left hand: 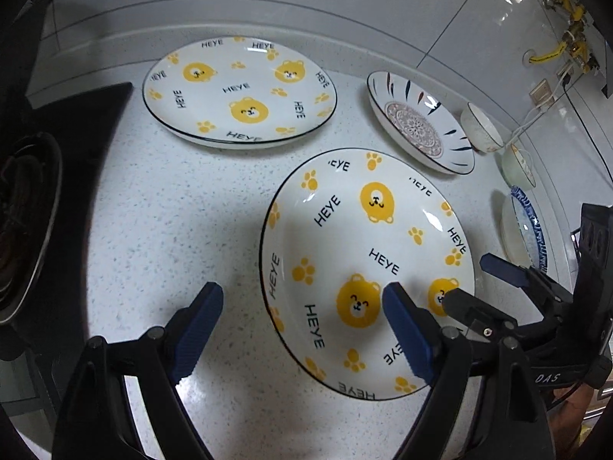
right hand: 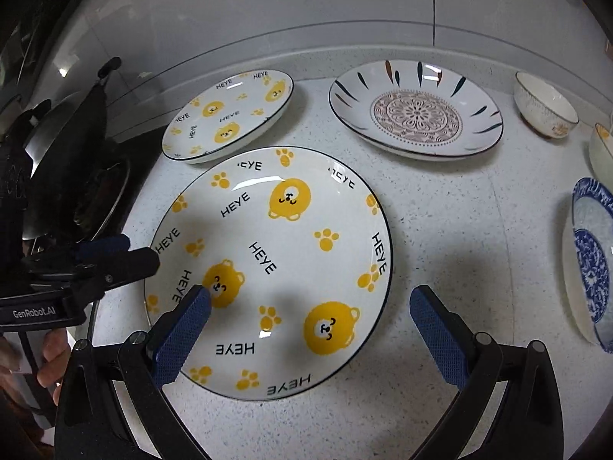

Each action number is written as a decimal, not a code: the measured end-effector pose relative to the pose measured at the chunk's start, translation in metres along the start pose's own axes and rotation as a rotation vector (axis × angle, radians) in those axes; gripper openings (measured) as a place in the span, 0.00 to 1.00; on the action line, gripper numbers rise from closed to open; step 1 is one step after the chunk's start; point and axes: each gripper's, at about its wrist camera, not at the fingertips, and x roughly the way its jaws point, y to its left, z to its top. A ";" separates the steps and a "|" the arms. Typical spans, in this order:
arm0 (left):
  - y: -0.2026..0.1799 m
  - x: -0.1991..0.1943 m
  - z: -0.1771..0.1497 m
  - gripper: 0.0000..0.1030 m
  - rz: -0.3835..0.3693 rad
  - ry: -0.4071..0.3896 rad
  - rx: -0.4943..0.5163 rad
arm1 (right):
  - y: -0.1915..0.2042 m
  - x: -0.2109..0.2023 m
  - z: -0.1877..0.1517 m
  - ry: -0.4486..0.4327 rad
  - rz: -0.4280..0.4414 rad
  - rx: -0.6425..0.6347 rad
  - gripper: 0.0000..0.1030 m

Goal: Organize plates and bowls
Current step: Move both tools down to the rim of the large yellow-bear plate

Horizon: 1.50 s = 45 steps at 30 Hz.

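A white plate with yellow bears and "HEYE" lettering point(left hand: 364, 253) point(right hand: 283, 237) lies flat on the speckled countertop in front of both grippers. My left gripper point(left hand: 302, 295) is open and straddles the plate's left rim, one finger over the plate and one over the counter. My right gripper point(right hand: 310, 295) is open and straddles the right rim the same way. Each gripper shows in the other's view: the left gripper point(right hand: 140, 253) and the right gripper point(left hand: 465, 278). A matching bear plate point(left hand: 239, 92) point(right hand: 230, 115) lies farther back on the left.
A mandala plate point(left hand: 417, 122) point(right hand: 415, 111) sits at the back. Two small bowls point(right hand: 544, 105) point(right hand: 601, 149) and a blue-patterned plate point(right hand: 590, 260) point(left hand: 525, 226) line the right side. A black stove with a pan point(left hand: 23, 211) point(right hand: 76, 176) borders the left. A hand point(right hand: 53, 352) holds the left gripper.
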 end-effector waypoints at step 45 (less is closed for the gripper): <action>0.012 0.034 0.010 0.83 -0.104 0.121 -0.097 | -0.025 0.043 0.020 0.119 0.117 0.025 0.75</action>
